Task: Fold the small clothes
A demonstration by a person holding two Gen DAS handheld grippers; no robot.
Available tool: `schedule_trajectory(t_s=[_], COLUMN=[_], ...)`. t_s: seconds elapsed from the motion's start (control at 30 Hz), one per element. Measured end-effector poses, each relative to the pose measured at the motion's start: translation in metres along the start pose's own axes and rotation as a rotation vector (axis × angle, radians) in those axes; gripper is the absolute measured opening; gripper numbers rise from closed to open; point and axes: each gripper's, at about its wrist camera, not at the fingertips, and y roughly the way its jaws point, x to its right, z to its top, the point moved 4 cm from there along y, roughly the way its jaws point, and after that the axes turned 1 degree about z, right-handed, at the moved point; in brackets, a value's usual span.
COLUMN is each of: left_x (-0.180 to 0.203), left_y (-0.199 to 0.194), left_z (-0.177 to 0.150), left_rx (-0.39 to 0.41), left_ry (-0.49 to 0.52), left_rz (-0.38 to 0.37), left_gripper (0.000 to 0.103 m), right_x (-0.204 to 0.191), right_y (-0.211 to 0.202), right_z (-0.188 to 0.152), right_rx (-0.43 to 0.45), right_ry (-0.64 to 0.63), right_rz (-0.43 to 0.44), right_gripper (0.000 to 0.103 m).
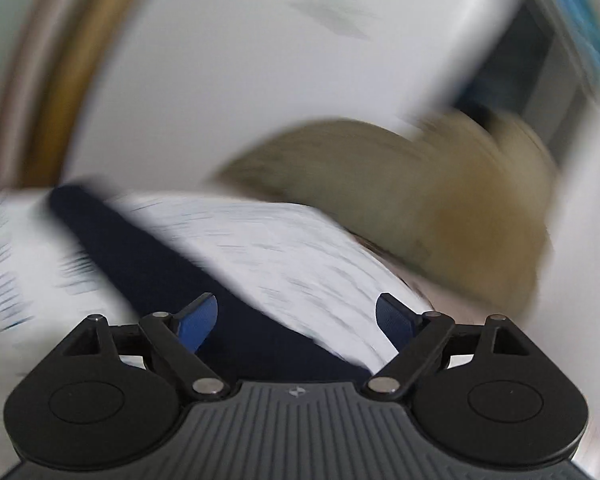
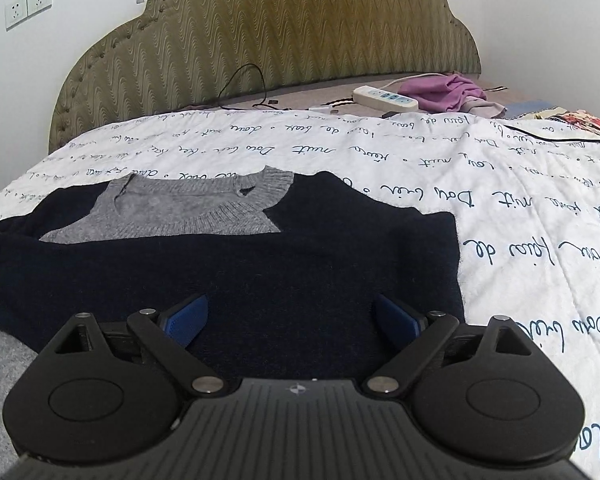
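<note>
My left-wrist view is smeared with blur. At lower centre my left gripper (image 1: 296,320) stands apart, empty, above a dark navy band of the sweater (image 1: 148,264) running from upper left to lower centre across the printed bedspread (image 1: 280,248). In my right-wrist view the sweater fills the left and centre of the frame, grey collar (image 2: 188,208) pointing up toward the headboard (image 2: 268,32), long axis seemingly side to side. My right gripper (image 2: 292,320) is also apart, over the navy cloth. I judge a careless pinch could snag the bedspread too.
</note>
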Motion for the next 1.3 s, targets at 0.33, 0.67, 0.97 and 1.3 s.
schedule_trajectory(t_s=[0.33,0.67,0.97,1.3], left_x=[-0.138,-0.101,0.114,0.191], left_y=[0.039,0.07,0.006,-0.025], left_z=[0.058,0.065,-0.028,-0.244], left_rx=[0.064,0.046,0.106,-0.46], left_ry=[-0.484,-0.161,0.414,0.741], left_rz=[0.189,0.314,-0.219,-0.506], left_gripper=[0.086,0.006,0.004,0.005], right_x=[0.001,0.003,0.006,0.012], right_y=[-0.001,-0.001,-0.002,-0.003], right_z=[0.0,0.0,0.0,0.001], right_rx=[0.001,0.005,0.012,0.023], right_ry=[0.018,0.039,0.068,0.115], right_rz=[0.015,0.033,0.056,0.085], right_gripper=[0.095,0.096,0.097,0.097])
